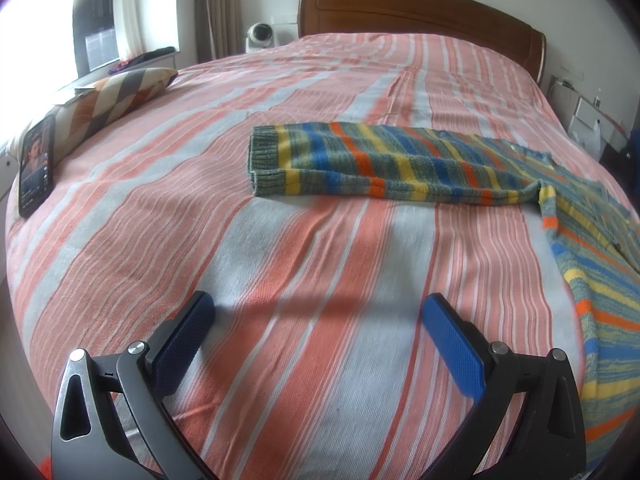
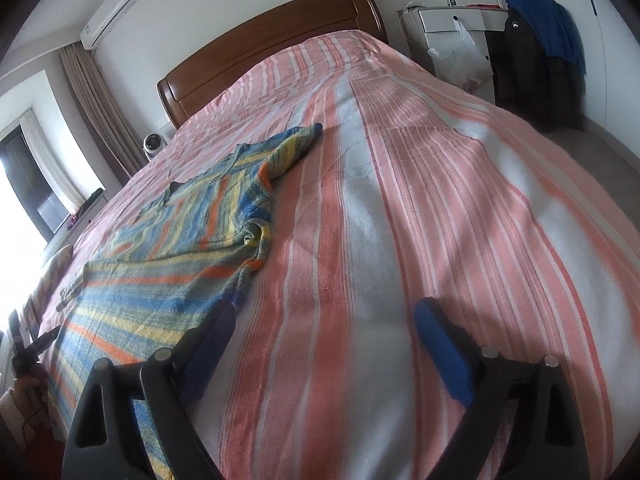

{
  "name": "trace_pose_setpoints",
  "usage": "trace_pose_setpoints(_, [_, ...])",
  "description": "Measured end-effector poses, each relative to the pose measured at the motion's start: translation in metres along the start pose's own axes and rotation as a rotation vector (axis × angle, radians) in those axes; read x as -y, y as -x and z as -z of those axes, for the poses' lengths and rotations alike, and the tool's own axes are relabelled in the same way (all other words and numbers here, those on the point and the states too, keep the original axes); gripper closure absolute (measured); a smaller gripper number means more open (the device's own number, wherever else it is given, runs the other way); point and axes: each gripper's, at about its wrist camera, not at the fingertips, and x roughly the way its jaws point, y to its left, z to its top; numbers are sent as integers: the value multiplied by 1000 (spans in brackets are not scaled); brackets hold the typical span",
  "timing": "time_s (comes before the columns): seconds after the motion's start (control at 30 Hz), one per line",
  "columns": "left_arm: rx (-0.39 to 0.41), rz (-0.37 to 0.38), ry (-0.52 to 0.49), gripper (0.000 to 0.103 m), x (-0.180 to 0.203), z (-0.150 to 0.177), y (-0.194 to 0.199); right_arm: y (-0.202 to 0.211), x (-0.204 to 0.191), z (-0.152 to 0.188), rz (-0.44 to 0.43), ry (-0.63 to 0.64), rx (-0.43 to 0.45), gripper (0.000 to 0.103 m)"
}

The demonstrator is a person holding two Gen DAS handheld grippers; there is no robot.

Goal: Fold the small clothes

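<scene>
A small knitted sweater (image 1: 400, 164) with blue, yellow, orange and green stripes lies flat on the bed. In the left wrist view one sleeve stretches left across the bed and the body runs off at the right edge. In the right wrist view the sweater (image 2: 180, 232) lies to the left, its right sleeve bunched at the armpit. My left gripper (image 1: 318, 312) is open and empty, over bare bedspread below the sleeve. My right gripper (image 2: 324, 316) is open and empty, its left finger (image 2: 208, 352) beside the sweater's right hem.
The bed has a pink, white and grey striped bedspread (image 1: 280, 264) and a wooden headboard (image 1: 420, 12). A phone (image 1: 37, 170) leans on a patterned cushion (image 1: 112, 100) at the left edge. A white cabinet (image 2: 452, 28) and hung clothes (image 2: 544, 60) stand right of the bed.
</scene>
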Motion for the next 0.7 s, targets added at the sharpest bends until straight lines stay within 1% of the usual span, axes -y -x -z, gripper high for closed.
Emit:
trace_pose_setpoints(0.23, [1,-3,-1,0,1,0,0,0,-1,-1,4,2,-4,12])
trace_pose_setpoints(0.4, [3,-8,-4,0,2,1,0,6,-9,-11,35,29,-58,12])
trace_pose_setpoints(0.43, [4,-9,-4,0,1,1,0,11,-10,-13,35,36,-57,12])
trace_pose_setpoints(0.5, [6,-12,-5,0,1,0,0,24,-10,-14,35,58,-25,11])
trace_pose_setpoints(0.57, [11,-16,-7,0,1,0,-1,34,-6,-9,36,80,3,7])
trace_pose_setpoints(0.63, [19,-19,-8,0,0,0,-2,31,6,-1,22,47,-22,6])
trace_pose_setpoints(0.7, [33,-11,-3,0,-2,1,-3,30,11,8,4,43,4,6])
